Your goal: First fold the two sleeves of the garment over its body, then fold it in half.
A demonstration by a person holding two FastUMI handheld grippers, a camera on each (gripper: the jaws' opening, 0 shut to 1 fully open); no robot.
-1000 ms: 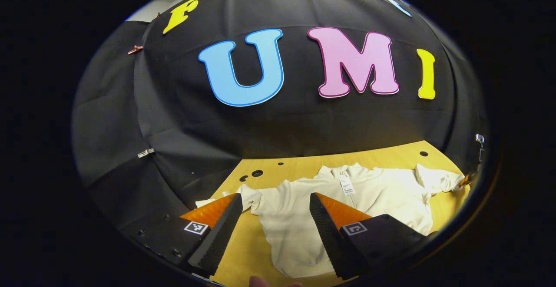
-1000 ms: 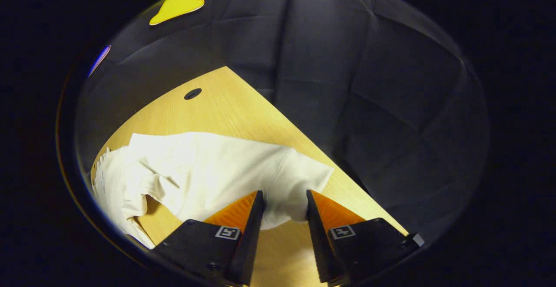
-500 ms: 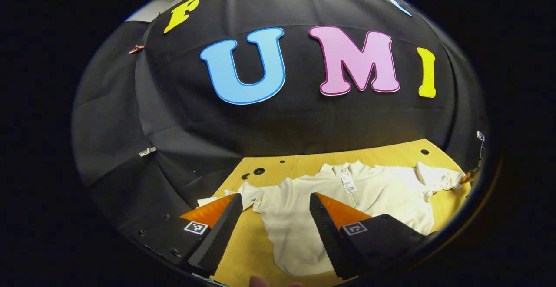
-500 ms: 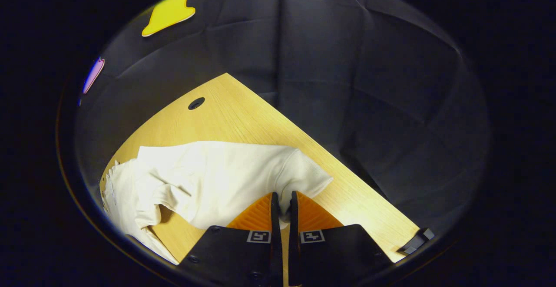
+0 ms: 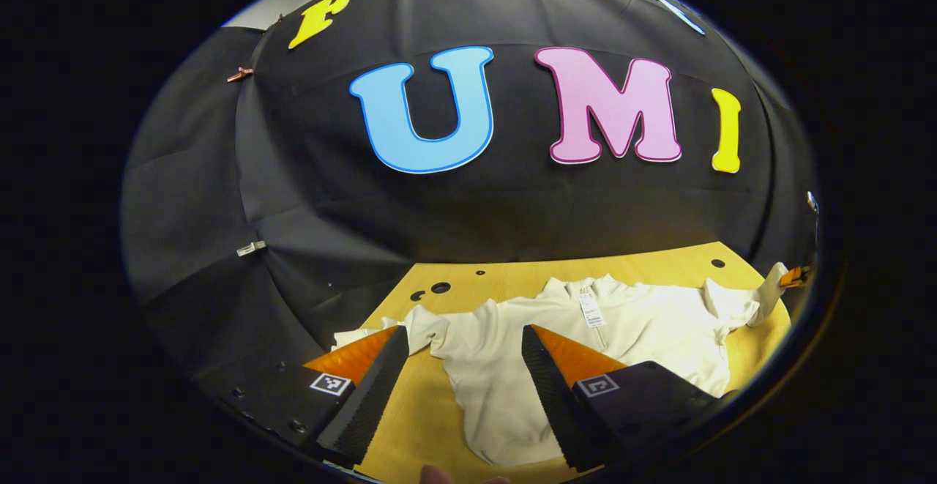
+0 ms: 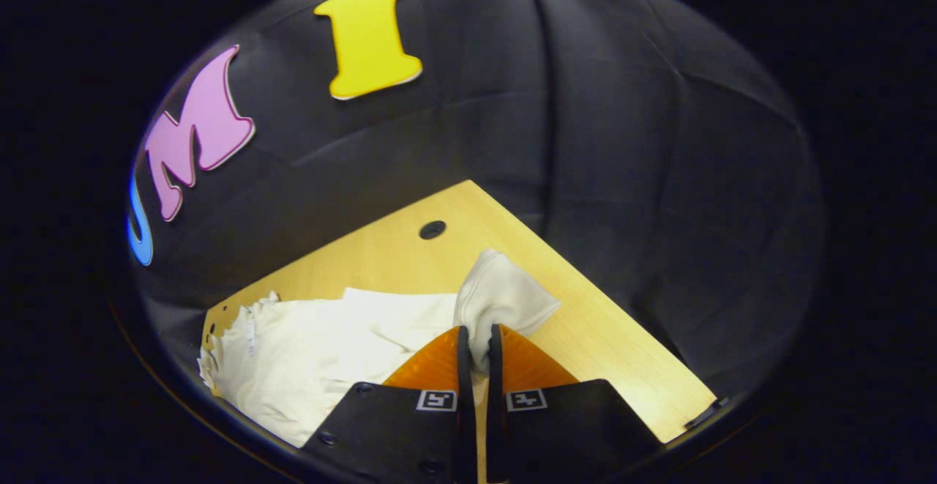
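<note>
I have the right tongs (image 6: 474,348) pinched tight on the cuff end of the shirt's (image 5: 585,352) right sleeve (image 6: 505,297), which stands up in a bunch just past the tips, lifted off the tabletop (image 6: 607,337) near its far right corner. To do this fold well, I judge I should carry that sleeve in a low arc inward across the chest, keep the cloth taut enough that the shoulder seam becomes the crease, and let go only once the cuff lies flat on the body. The shirt lies spread along the far edge of the tabletop, collar toward the booth wall, hem toward me. My left tongs (image 5: 463,367) hang wide open and empty above the near left part of the shirt; the other sleeve (image 5: 381,330) lies flat toward the left edge, just beyond the left finger.
</note>
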